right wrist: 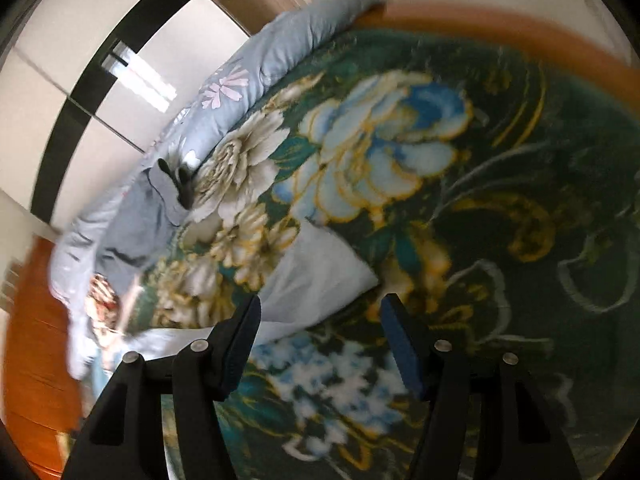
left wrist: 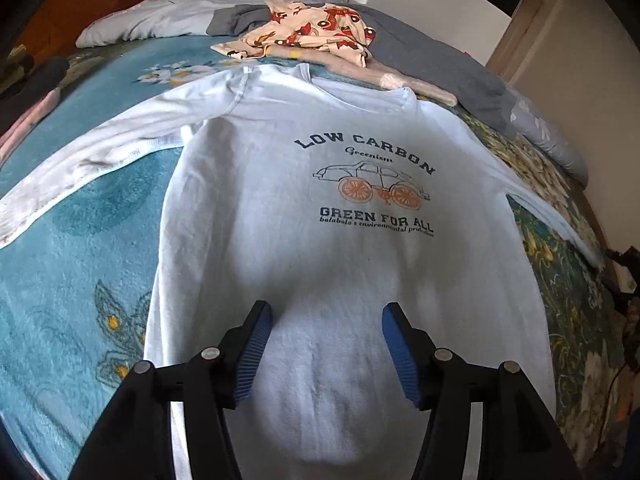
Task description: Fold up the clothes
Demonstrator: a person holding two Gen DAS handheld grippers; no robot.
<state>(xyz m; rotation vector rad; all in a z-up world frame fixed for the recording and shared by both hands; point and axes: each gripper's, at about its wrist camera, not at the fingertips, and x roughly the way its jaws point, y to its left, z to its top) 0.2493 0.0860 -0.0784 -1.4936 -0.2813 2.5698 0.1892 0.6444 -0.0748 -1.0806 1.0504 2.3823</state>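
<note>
Shirt: I see a pale blue long-sleeved cotton T-shirt with a dark "LOW CARBON" car print (left wrist: 320, 208) spread flat, print up, across the middle of the bed, its hem toward me, collar toward the far edge and both sleeves out sideways.
Handling: I judge it light, soft and limp; it will sag and drag on the fleece, not slide.
Where to grip: a shoulder seam or sleeve cuff looks best to me; a pinch in mid-panel would only bunch it.
Left gripper (left wrist: 327, 354): jaws wide, holding nothing, hovering over the hem end.
Right gripper (right wrist: 320, 342): jaws wide and empty, over the bed's right side, just beside the sleeve tip (right wrist: 320, 276); this view is blurred.
Surface: plush teal floral fleece blanket (left wrist: 60, 280), soft and yielding.
Room: cream garment with red print (left wrist: 304, 34) on grey clothes at the far edge; grey-blue flowered quilt (left wrist: 180, 8) behind; orange wooden bed frame (right wrist: 500, 26); pale walls.
</note>
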